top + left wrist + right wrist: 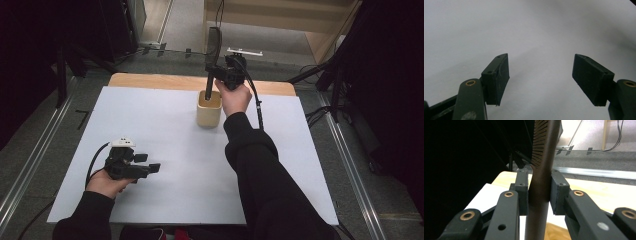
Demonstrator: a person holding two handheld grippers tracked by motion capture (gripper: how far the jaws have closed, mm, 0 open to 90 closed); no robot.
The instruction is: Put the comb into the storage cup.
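Observation:
A beige cup (208, 110) stands upright on the white board (150, 125), toward the back middle. My right gripper (213, 71) hovers just above it, shut on a dark comb (213, 45) that stands vertical with its teeth end up and its handle end down inside the cup. In the right gripper view the comb (541, 170) is pinched between the two pads of the right gripper (539, 192), teeth showing at the top. My left gripper (152, 168) rests low at the front left of the board, open and holding nothing; the left gripper (541, 75) faces bare white surface.
The white board covers a wooden table whose edge (150, 80) shows at the back. Metal rails (30, 165) run along both sides on the floor. A cable (258, 107) trails from the right gripper past the cup's right side.

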